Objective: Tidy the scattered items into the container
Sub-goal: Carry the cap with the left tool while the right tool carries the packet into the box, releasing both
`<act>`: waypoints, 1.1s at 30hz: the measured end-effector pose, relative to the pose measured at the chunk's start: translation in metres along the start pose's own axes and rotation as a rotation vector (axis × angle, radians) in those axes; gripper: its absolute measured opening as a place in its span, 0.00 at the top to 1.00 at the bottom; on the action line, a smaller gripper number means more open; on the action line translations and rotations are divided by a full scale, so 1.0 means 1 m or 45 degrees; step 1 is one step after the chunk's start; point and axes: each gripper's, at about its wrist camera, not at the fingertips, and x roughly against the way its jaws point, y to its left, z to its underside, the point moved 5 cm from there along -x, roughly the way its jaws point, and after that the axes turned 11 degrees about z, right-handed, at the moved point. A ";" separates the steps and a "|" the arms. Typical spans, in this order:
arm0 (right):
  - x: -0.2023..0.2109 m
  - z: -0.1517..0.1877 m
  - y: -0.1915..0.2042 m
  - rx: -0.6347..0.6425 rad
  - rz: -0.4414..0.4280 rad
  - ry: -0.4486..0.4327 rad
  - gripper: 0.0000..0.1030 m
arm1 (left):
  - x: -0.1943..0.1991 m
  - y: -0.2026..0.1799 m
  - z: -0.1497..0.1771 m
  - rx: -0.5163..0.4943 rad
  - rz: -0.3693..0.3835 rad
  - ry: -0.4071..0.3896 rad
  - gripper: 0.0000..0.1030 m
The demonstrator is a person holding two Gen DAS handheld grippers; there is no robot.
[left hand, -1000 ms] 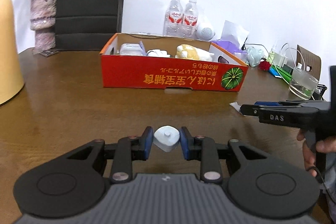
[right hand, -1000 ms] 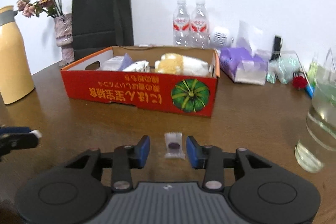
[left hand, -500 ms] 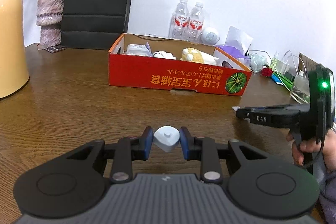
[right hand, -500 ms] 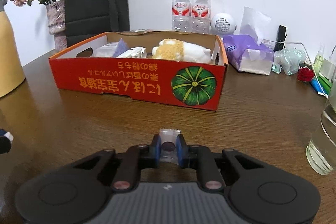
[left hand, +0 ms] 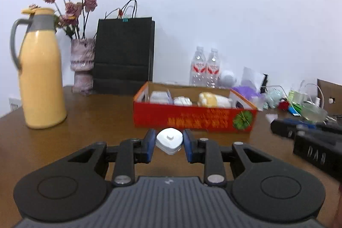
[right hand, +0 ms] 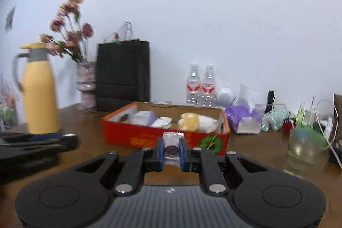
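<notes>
My left gripper [left hand: 168, 143] is shut on a small white rounded cap-like piece [left hand: 169, 141] and holds it above the table, in front of the red cardboard box [left hand: 192, 119]. My right gripper [right hand: 172, 150] is shut on a clear candy packet with a dark centre [right hand: 171, 147], also lifted, in front of the same box [right hand: 149, 138]. The box holds a yellow-white plush toy [right hand: 196, 121] and several white packets. The right gripper shows at the right edge of the left wrist view [left hand: 310, 138]. The left gripper shows at the left in the right wrist view [right hand: 36, 144].
A yellow thermos [left hand: 40, 71], a vase of dried roses [left hand: 82, 65] and a black paper bag [left hand: 124, 57] stand at the back left. Two water bottles [left hand: 205, 69], a purple tissue pack [right hand: 243, 121] and a glass of water [right hand: 305, 146] stand on the right.
Both grippers have risen from the table with their items; the box now sits lower and farther in both views. The right gripper closed on the candy packet a second ago.
</notes>
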 end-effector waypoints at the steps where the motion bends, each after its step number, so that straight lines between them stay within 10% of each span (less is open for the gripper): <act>1: 0.012 0.011 0.001 -0.027 0.002 0.019 0.88 | 0.007 -0.004 0.005 0.002 -0.001 0.002 0.72; 10: 0.044 0.035 0.005 -0.049 0.015 0.008 0.88 | 0.025 -0.019 -0.011 -0.114 -0.012 -0.134 0.72; 16: 0.012 -0.058 -0.017 -0.008 0.047 -0.201 0.88 | -0.023 -0.006 -0.124 -0.166 0.115 -0.164 0.72; 25: -0.182 -0.193 -0.035 0.078 0.069 0.172 0.87 | -0.219 0.039 -0.249 0.113 0.337 0.349 0.72; 29: -0.249 -0.209 -0.028 0.221 0.111 0.298 0.87 | -0.303 0.053 -0.248 0.132 0.276 0.599 0.72; 33: -0.330 -0.188 -0.041 0.018 -0.015 0.825 0.87 | -0.366 0.064 -0.200 0.195 0.325 0.985 0.72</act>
